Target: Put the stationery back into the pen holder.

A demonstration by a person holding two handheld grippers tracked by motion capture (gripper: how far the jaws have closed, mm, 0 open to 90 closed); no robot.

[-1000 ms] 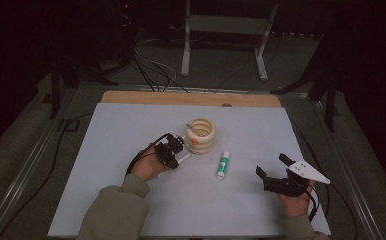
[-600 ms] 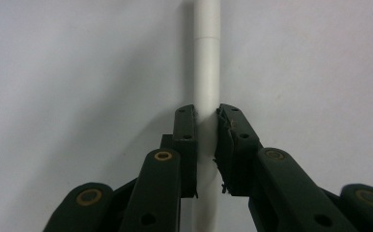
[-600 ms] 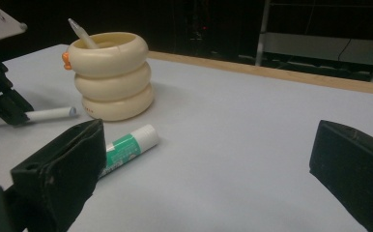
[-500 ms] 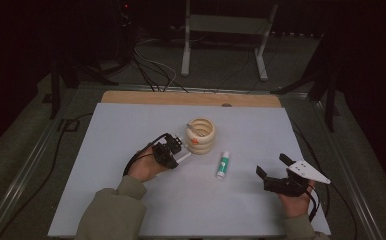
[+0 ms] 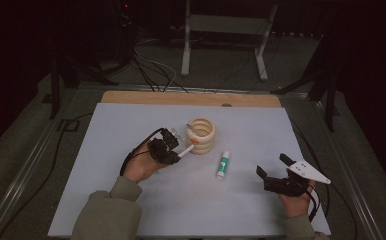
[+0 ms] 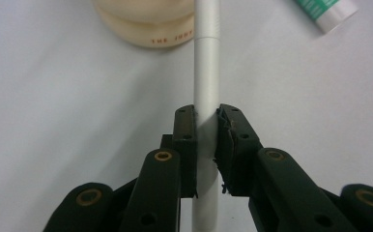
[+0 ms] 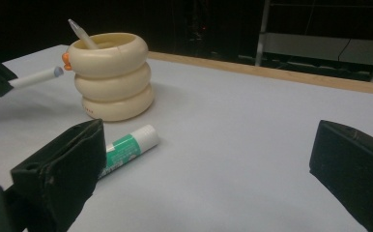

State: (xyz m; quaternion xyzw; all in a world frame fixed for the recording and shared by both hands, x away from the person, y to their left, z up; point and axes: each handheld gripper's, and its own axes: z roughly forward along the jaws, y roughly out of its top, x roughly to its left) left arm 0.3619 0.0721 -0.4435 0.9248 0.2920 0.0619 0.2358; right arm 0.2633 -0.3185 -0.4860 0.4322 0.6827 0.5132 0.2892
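Note:
My left gripper (image 5: 173,150) (image 6: 206,121) is shut on a white pen (image 6: 207,72) (image 5: 185,151) (image 7: 35,77), held just left of a cream ringed holder (image 5: 201,135) (image 6: 146,21) (image 7: 112,77). The pen's tip points toward the holder's side. Another pen (image 7: 80,33) stands inside the holder. A green and white glue stick (image 5: 223,164) (image 7: 126,148) (image 6: 325,12) lies on the white table sheet (image 5: 131,125) to the holder's right. Near the front right, my right gripper (image 5: 270,166) (image 7: 208,159) stands open with nothing between its jaws.
A wooden strip (image 5: 191,98) edges the far side of the sheet. Beyond it stand a metal stand (image 5: 226,30) and cables (image 5: 151,65) on the dark floor. The table's metal rails (image 5: 26,160) run along both sides.
My left gripper has lifted slightly with the white pen, bringing its tip closer to the holder. The right gripper has stayed put.

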